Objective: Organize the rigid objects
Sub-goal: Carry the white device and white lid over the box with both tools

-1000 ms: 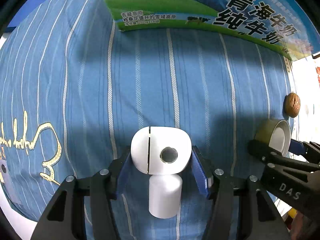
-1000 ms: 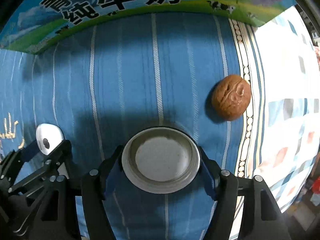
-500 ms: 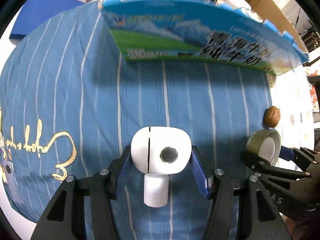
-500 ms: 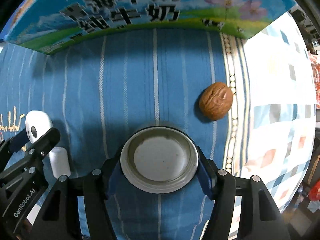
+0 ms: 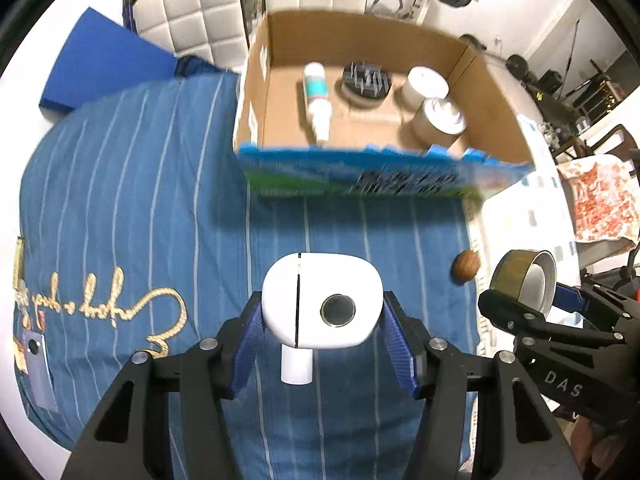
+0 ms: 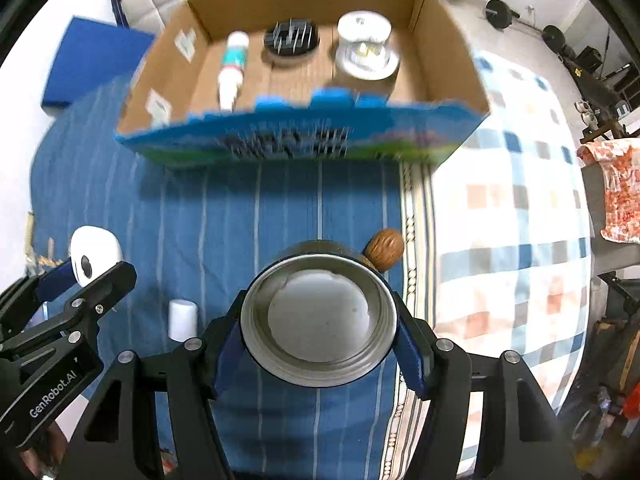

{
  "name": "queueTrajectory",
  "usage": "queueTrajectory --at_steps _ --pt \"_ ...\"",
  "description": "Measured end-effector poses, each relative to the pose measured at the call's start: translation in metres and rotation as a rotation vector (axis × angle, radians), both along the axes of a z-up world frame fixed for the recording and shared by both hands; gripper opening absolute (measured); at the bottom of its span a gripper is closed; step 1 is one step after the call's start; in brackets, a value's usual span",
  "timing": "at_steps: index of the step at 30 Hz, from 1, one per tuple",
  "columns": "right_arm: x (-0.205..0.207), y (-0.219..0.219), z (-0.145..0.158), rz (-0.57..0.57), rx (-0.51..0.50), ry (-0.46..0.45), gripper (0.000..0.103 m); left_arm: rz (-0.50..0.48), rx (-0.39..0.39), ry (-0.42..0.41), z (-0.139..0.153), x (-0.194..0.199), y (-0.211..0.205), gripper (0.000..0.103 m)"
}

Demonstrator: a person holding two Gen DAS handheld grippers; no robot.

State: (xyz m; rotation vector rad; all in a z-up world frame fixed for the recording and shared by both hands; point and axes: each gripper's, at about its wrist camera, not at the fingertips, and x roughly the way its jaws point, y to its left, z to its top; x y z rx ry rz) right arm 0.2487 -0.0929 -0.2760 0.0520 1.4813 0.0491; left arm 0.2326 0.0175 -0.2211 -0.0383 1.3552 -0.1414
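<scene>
My left gripper (image 5: 322,320) is shut on a white rounded case (image 5: 320,300) with a dark round button, held high above the blue striped cloth (image 5: 140,220); it also shows in the right wrist view (image 6: 94,256). My right gripper (image 6: 318,320) is shut on a round tin (image 6: 318,312) with a pale inside, also seen in the left wrist view (image 5: 524,280). An open cardboard box (image 5: 256,92) stands ahead, holding a white bottle (image 5: 316,96), a dark round object (image 5: 366,80) and two pale round containers (image 5: 434,112).
A white cylinder (image 6: 182,318) lies on the cloth below my left gripper. A walnut (image 6: 384,254) lies by the cloth's right edge, beside a checked cloth (image 6: 512,240). A blue pad (image 5: 104,68) lies at the far left.
Both grippers have risen well above the cloth with their objects. The box's inside has come into view and the cylinder and walnut look smaller.
</scene>
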Motion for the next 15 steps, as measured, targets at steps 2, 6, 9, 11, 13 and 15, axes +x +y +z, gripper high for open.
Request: queueTrajectory --at_steps 2,6,9,11,13,15 --pt "0.003 -0.007 0.019 -0.004 0.007 -0.034 0.067 -0.003 -0.009 -0.025 0.016 0.0 0.004 0.054" --pt "0.002 -0.008 0.045 -0.006 0.025 -0.084 0.067 -0.013 -0.024 -0.068 0.032 0.006 -0.004 0.054" --pt "0.002 -0.008 0.06 -0.006 0.041 -0.112 0.067 -0.019 -0.037 -0.098 0.049 0.009 -0.006 0.054" --pt "0.003 -0.008 0.069 -0.005 0.051 -0.127 0.067 -0.02 -0.048 -0.116 0.059 0.011 -0.007 0.054" --pt "0.004 -0.009 0.076 -0.006 0.066 -0.138 0.067 -0.022 -0.06 -0.13 0.068 0.013 -0.008 0.054" --pt "0.007 -0.009 0.079 -0.008 0.08 -0.143 0.067 -0.023 -0.072 -0.137 0.073 0.016 -0.009 0.054"
